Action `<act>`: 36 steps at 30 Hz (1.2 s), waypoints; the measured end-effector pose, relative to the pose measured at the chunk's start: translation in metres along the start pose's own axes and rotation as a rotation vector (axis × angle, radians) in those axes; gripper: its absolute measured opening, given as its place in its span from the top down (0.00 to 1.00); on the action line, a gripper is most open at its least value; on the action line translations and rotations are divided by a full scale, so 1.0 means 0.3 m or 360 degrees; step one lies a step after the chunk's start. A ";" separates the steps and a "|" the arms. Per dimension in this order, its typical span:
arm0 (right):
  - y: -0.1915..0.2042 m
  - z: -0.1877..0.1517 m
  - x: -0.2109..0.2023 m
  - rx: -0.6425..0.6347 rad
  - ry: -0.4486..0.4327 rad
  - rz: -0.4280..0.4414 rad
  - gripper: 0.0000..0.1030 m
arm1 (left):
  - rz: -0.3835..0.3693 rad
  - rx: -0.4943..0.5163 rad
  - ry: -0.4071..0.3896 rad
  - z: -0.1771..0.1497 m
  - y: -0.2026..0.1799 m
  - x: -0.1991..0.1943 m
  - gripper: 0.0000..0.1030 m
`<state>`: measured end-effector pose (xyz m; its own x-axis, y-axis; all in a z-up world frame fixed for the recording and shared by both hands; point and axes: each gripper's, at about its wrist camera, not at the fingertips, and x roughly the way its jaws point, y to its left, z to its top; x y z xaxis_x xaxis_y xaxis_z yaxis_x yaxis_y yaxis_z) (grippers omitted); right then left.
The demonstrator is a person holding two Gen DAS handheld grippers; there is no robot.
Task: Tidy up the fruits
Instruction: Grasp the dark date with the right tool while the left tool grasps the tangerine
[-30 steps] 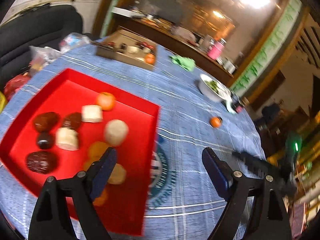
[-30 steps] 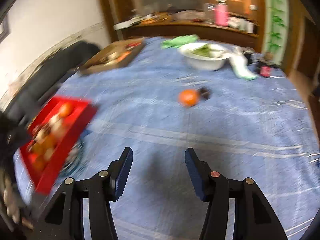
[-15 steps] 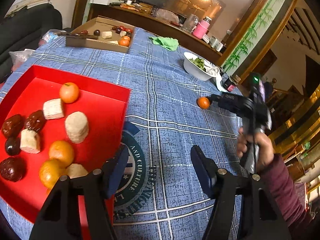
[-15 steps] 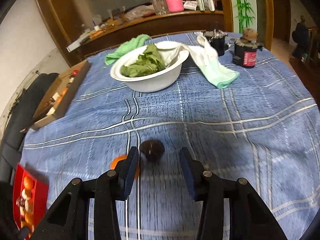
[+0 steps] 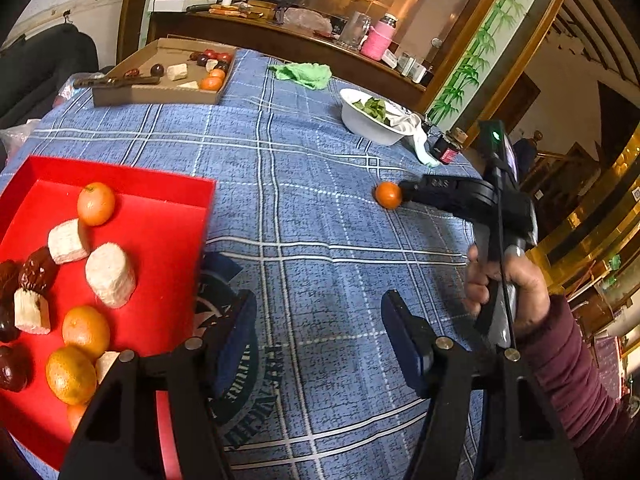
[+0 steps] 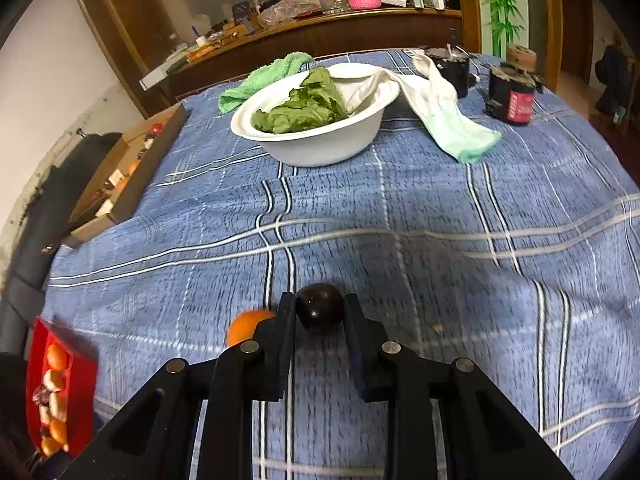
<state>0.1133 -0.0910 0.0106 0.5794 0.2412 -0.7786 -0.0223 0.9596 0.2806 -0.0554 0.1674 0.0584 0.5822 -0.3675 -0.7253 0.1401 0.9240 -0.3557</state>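
Observation:
My right gripper (image 6: 320, 312) is shut on a dark round plum (image 6: 320, 308) resting on the blue plaid tablecloth. An orange (image 6: 250, 326) lies just left of its left finger; it also shows in the left wrist view (image 5: 388, 195), beside the right gripper (image 5: 404, 194). My left gripper (image 5: 318, 320) is open and empty above the cloth, right of the red tray (image 5: 160, 240). The tray holds several oranges (image 5: 95, 203), pale cut cylinders (image 5: 110, 274) and dark fruits (image 5: 38, 270). It also shows in the right wrist view (image 6: 84, 408).
A white bowl of greens (image 6: 312, 120) with a white-green cloth (image 6: 444, 116) stands at the back, with a green towel (image 6: 264, 80) and dark jars (image 6: 514, 96) nearby. A cardboard box (image 5: 160, 76) with more fruit sits at the far left.
My right gripper has moved forward around the dark plum and closed on it. My left gripper has swung from over the tray to the cloth on its right.

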 end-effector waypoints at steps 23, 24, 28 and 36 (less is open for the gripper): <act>-0.203 -0.098 -0.212 0.0191 -0.0175 0.0235 0.75 | 0.0243 0.0428 0.0139 0.249 -0.388 0.611 0.38; -0.202 -0.097 -0.209 0.0191 -0.0171 0.0236 0.75 | 0.0248 0.0430 0.0152 0.245 -0.391 0.629 0.39; -0.194 -0.096 -0.205 0.0178 -0.0172 0.0221 0.75 | 0.0261 0.0499 0.0120 0.225 -0.407 0.629 0.73; -0.195 -0.102 -0.194 0.0170 -0.0166 0.0192 0.75 | 0.0149 0.0351 0.0073 0.225 -0.342 0.501 1.00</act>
<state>0.0559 -0.1568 0.0223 0.6590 0.3316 -0.6751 -0.0130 0.9025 0.4306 0.0718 0.0245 0.0256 0.5644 -0.2789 -0.7769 0.2617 0.9531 -0.1520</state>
